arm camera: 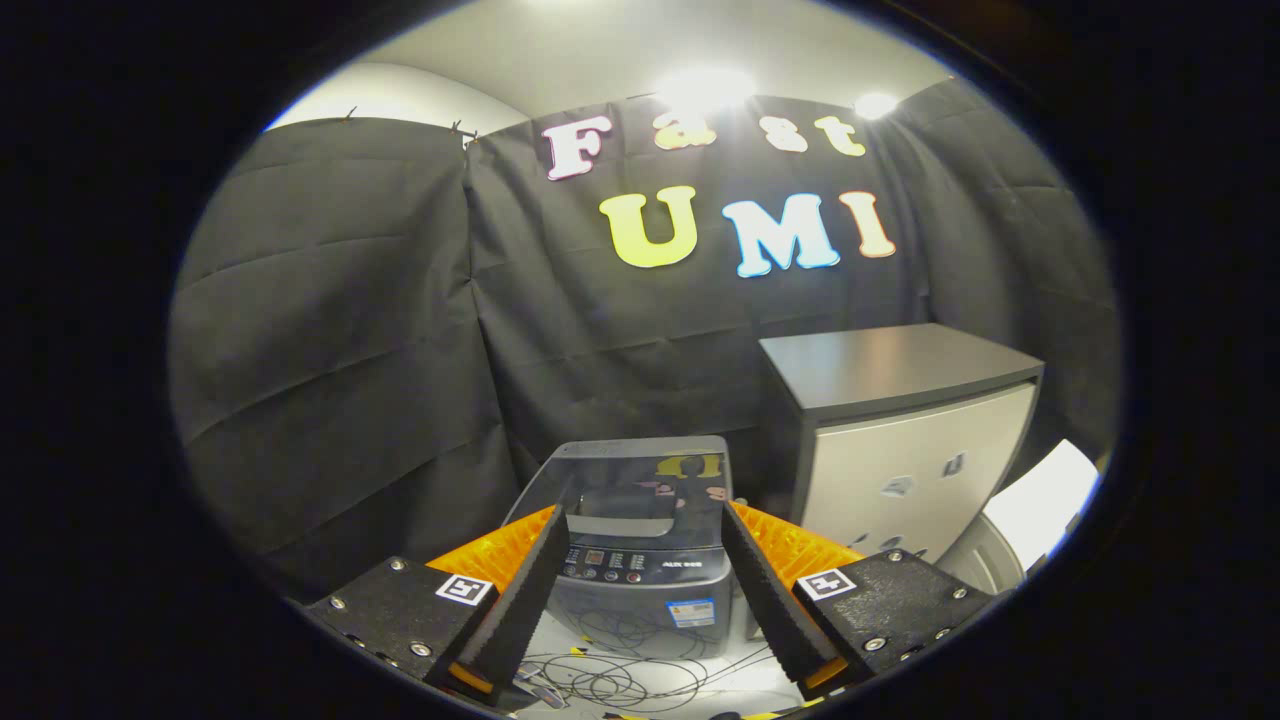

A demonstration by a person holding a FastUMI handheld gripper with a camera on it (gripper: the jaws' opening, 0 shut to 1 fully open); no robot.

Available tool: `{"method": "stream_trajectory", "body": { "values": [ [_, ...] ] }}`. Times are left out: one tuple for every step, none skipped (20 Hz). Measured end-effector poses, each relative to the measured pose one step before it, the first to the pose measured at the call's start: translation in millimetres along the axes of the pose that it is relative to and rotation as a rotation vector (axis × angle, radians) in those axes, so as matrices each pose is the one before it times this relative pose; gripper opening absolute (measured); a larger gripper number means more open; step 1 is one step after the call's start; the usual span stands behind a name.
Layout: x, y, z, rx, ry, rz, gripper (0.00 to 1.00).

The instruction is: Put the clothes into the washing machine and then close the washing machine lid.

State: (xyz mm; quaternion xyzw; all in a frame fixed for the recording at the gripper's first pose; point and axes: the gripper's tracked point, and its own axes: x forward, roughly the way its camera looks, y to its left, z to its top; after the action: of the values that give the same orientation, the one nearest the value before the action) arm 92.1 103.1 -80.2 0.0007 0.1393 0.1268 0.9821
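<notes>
A small grey top-loading washing machine [640, 540] stands on the floor beyond my fingers, framed in the gap between them. Its dark glossy lid [640, 485] lies flat and closed over the tub, with a control panel along the front edge. My gripper [645, 520] is open, its two fingers spread wide with nothing between them, held well back from the machine.
A grey-topped cabinet with a pale front [905, 440] stands to the right of the washer. Loose thin cables [630, 675] lie tangled on the white floor in front of the machine. A white object [1040, 505] sits low beside the cabinet.
</notes>
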Motion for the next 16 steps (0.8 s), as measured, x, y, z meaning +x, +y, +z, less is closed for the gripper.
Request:
{"method": "stream_trajectory", "body": {
  "values": [
    [-15.48,-5.13,3.05,-0.01872,-0.01180,-0.01034,0.95],
    [-14.93,-3.55,4.38,-0.01888,-0.01437,-0.00723,0.95],
    [-14.03,-2.72,5.29,-0.01741,-0.01324,-0.00759,0.95],
    [-11.77,-2.79,4.75,-0.01376,-0.01270,-0.00837,0.95],
    [-11.36,1.10,4.40,-0.00744,-0.01042,0.00468,0.95],
    [-10.22,1.47,3.38,-0.00120,-0.00946,0.00168,0.95],
    [-9.63,0.34,4.02,-0.00312,-0.01126,-0.00223,0.95],
    [-12.67,-7.11,2.92,-0.00421,-0.01047,-0.00760,0.95],
    [-8.75,1.25,1.27,-0.00809,-0.00523,-0.00999,0.95],
    [-7.56,-0.28,2.46,-0.01083,-0.00562,-0.01189,0.95],
    [-8.08,1.96,1.65,-0.00764,-0.00346,-0.00626,0.95],
    [-8.00,1.79,2.08,-0.00549,-0.00543,-0.00112,0.95],
    [-7.31,3.00,2.77,-0.00496,-0.00921,0.00185,0.95],
    [-7.96,1.38,0.89,-0.00385,-0.00792,0.00027,0.95],
    [-6.50,1.31,0.50,-0.00448,-0.00335,0.00290,0.95],
    [-6.62,0.20,-1.52,-0.00482,-0.00013,0.00088,0.95]
  ]
}}
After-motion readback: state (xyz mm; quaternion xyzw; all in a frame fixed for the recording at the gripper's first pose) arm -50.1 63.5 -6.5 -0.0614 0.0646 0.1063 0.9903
